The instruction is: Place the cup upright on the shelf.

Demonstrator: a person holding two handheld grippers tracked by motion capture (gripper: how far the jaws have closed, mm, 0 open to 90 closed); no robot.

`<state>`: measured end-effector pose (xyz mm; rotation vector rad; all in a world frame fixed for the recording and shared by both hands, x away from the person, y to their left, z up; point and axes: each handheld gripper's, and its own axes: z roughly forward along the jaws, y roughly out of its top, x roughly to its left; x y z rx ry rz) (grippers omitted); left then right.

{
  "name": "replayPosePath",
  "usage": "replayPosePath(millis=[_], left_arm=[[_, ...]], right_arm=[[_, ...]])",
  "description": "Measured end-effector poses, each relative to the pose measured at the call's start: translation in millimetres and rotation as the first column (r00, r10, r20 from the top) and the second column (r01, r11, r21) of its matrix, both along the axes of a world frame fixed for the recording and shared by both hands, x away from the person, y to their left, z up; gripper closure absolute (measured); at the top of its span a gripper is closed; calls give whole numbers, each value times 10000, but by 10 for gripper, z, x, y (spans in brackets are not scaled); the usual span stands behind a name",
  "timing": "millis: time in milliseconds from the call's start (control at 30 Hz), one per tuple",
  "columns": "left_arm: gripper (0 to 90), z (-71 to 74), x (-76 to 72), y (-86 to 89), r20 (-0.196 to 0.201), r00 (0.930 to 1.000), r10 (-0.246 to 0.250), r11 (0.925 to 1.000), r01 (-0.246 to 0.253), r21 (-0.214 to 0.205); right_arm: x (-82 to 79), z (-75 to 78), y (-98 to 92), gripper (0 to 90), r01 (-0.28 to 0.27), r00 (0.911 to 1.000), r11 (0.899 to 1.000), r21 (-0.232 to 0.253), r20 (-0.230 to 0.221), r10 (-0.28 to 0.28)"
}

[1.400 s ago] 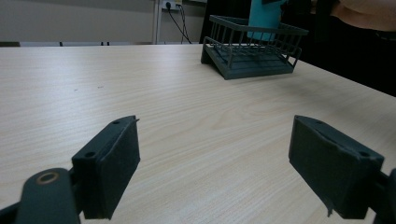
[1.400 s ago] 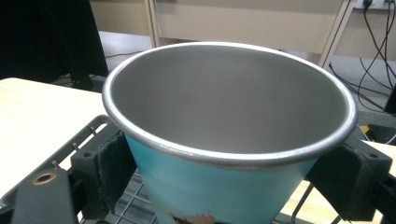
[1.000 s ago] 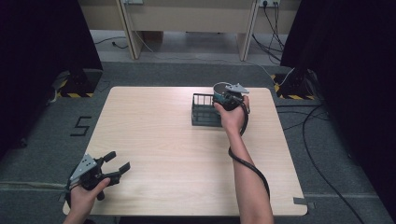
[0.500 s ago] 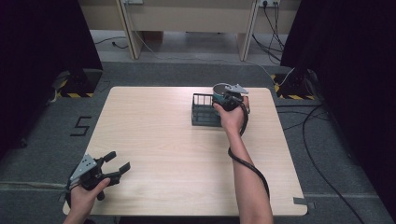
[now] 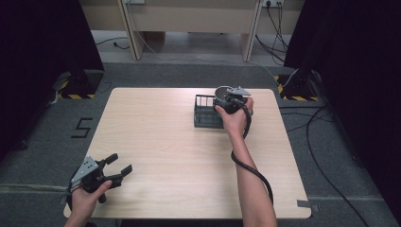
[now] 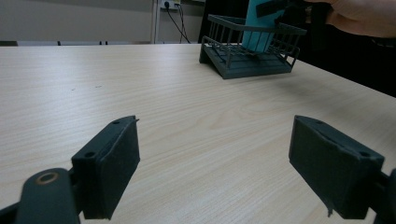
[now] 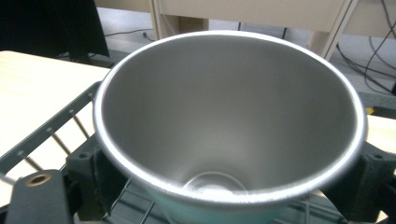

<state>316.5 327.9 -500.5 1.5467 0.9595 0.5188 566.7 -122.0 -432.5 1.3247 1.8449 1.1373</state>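
Note:
A metal cup [image 7: 229,116], steel inside and teal outside, stands upright in a dark wire basket [image 5: 205,116] at the table's far right. My right gripper [image 5: 228,100] is shut on the cup, one jaw against each side of it below the rim. In the left gripper view the teal cup [image 6: 258,25] rises out of the basket [image 6: 247,51], and the person's right hand [image 6: 359,16] is beside it. My left gripper [image 5: 118,163] rests open near the front left corner, with nothing but bare tabletop between its jaws.
The light wooden table [image 5: 156,137] stands on grey carpet. Beyond its far edge are desk legs and cables [image 5: 279,19]. A black cable [image 5: 253,172] trails from the right gripper along the forearm.

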Motion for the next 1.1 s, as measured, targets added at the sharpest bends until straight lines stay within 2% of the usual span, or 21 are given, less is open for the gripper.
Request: replayPosePath(millis=[433, 1100], left_arm=[[157, 1, -1, -2, 12, 10000, 1, 10000, -1, 16], [157, 1, -3, -4, 18, 10000, 10, 10000, -10, 56]], right_arm=[[-126, -16, -19, 146, 123, 9999, 9999, 13, -98, -122], [-407, 72, -161, 147, 217, 9997, 9998, 5, -75, -217]])
